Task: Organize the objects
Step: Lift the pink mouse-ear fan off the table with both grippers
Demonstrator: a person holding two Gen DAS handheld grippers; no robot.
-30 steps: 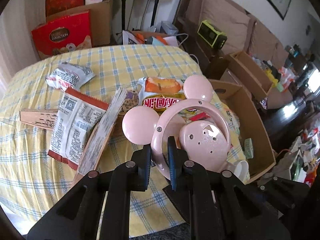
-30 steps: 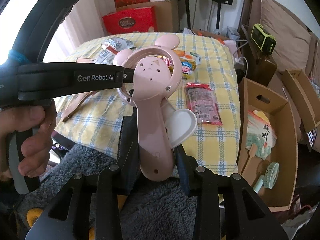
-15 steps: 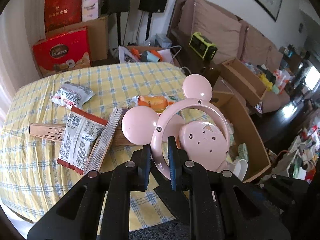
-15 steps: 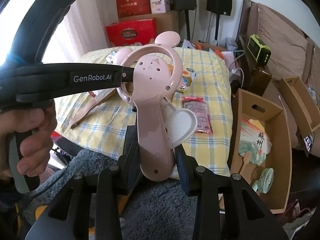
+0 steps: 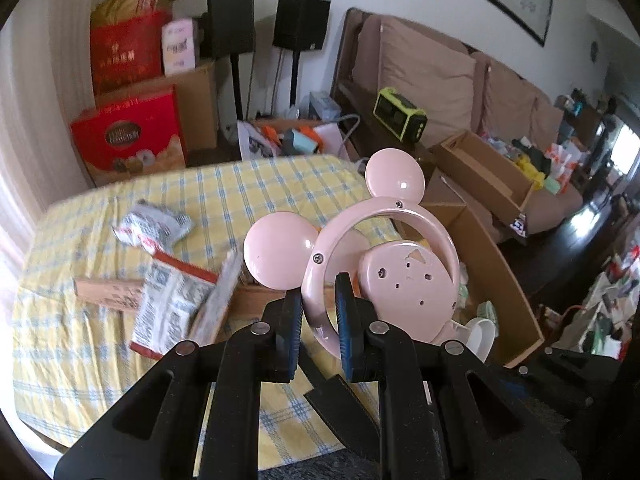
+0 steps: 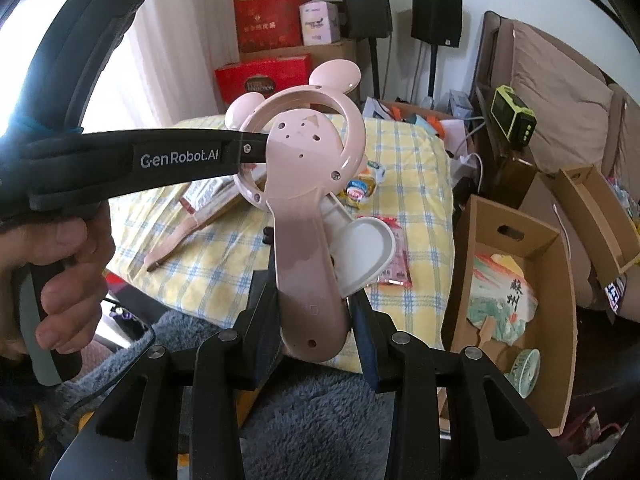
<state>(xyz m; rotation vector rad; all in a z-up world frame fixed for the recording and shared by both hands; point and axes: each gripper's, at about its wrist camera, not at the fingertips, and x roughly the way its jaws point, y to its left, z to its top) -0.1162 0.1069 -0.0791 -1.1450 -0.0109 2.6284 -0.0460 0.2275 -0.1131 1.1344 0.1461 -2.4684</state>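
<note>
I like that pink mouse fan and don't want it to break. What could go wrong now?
Both grippers hold the fan at once: the right gripper grips its handle, the left gripper pinches its thin ring. If they pull apart or twist, the ring might crack.

The white flap sticks out sideways and could catch on the box wall going in.

The fan is in the air, so a slip could drop it.

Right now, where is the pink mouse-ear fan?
The pink fan is held up above the yellow checked table; the right tool holds its handle, the left tool its ring.
</note>
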